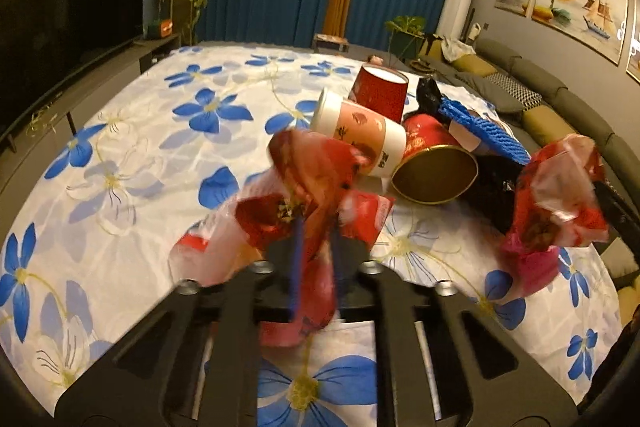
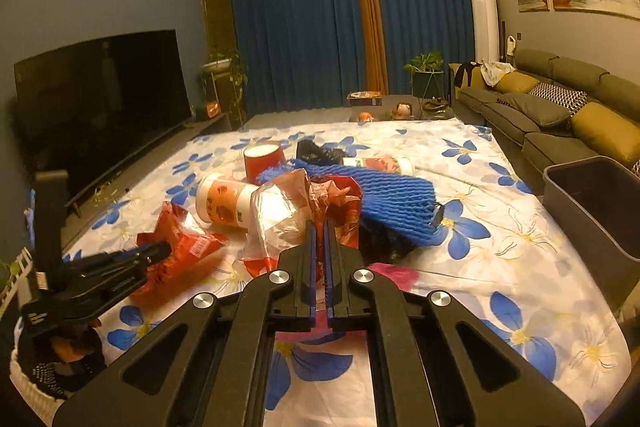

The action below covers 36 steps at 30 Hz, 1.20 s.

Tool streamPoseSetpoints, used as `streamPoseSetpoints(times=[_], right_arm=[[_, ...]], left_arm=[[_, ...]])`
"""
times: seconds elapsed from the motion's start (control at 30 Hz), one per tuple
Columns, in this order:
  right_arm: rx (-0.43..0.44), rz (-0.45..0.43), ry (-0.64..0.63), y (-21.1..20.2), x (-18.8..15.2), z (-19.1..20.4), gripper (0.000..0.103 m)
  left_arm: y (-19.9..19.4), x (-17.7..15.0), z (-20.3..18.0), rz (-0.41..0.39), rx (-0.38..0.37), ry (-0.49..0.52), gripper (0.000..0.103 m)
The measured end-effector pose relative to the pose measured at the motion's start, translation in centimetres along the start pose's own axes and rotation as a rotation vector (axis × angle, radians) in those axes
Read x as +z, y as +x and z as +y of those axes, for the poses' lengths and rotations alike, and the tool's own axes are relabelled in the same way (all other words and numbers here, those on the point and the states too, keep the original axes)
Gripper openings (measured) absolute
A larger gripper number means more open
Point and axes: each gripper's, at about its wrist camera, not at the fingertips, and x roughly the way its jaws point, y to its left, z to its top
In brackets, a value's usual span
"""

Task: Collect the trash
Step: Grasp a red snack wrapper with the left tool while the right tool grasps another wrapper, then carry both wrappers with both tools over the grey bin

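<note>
Pickup step: left gripper (image 1: 316, 247) jaws clamp a red wrapper (image 1: 308, 179); right gripper (image 2: 319, 231) jaws clamp a crumpled bag (image 2: 288, 203). Next: carry to grey bin (image 2: 592, 203) (right side).

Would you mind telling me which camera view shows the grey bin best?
The right wrist view. The grey bin stands open at the right edge, beside the flowered cloth, its rim and inner wall visible. In the left wrist view I cannot make out the bin at all; only trash, cloth and sofa show there.

cups (image 2: 228, 201), blue foam net (image 2: 394, 201) crowd mid-table; floral cloth (image 2: 516, 247) toward grey bin (image 2: 596, 211) lies open
</note>
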Motion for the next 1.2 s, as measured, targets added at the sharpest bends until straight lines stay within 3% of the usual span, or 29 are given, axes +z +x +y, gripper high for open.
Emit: streamPoseSetpoints(times=[0.03,0.23,0.53,0.83,1.2], right_arm=[[0.003,-0.005,0.009,-0.4,0.1,-0.4,0.004],[0.012,-0.031,0.053,-2.1,0.5,-2.0,0.004],[-0.017,-0.103,0.086,-5.2,1.0,-4.1,0.004],[-0.075,-0.161,0.122,-7.9,1.3,-7.4,0.004],[-0.199,-0.219,0.182,-11.0,1.3,-13.8,0.004]], left_arm=[[0.0,0.0,0.0,0.001,0.0,-0.003,0.0],[-1.3,-0.1,-0.3,-0.03,-0.008,-0.008,0.0],[-5.7,1.3,-3.8,-0.139,-0.12,0.046,0.0],[-7.3,2.2,-9.8,-0.185,-0.226,0.145,0.0],[-6.9,3.1,-19.9,-0.204,-0.373,0.285,0.0]])
